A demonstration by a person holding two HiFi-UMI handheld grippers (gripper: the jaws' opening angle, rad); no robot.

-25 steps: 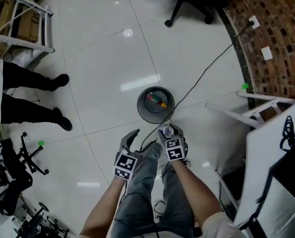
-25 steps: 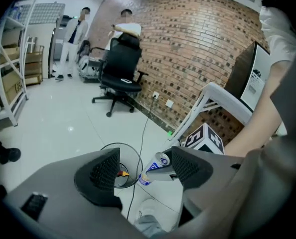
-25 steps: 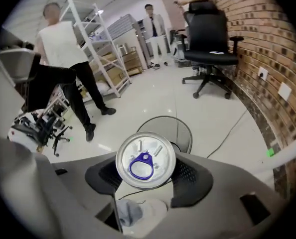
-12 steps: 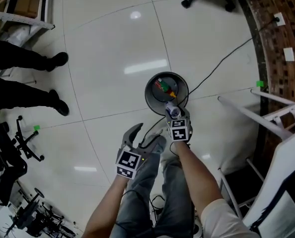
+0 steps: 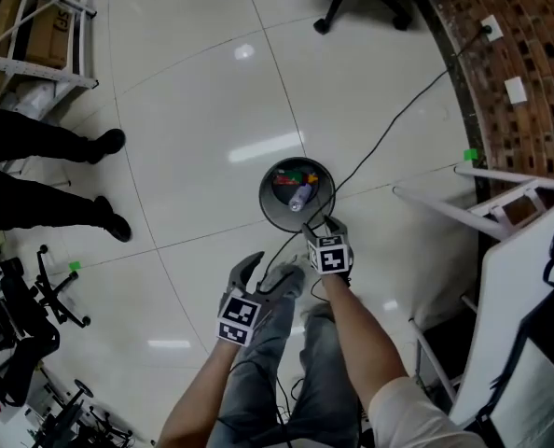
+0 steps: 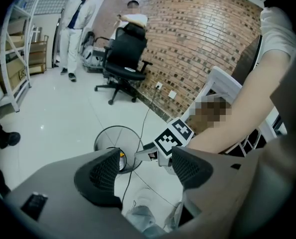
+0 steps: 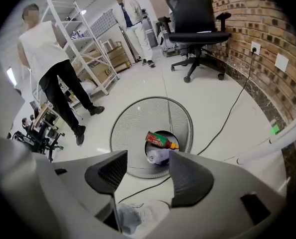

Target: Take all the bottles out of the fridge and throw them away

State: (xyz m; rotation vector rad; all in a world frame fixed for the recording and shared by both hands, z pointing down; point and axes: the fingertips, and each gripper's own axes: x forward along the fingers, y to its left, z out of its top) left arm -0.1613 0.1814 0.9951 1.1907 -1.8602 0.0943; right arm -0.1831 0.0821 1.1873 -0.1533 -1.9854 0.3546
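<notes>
Nearest, the left gripper (image 6: 144, 169) and right gripper (image 7: 144, 172) both stand with jaws apart, empty. Just beyond the right one, a mesh wastebasket (image 7: 133, 128) holds a red-labelled bottle (image 7: 160, 140) and a clear bottle (image 7: 159, 157).

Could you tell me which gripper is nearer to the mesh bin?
Right. The right gripper sits at the mesh bin's near rim; the left gripper is farther back, over the person's leg, clear of the bin.
</notes>
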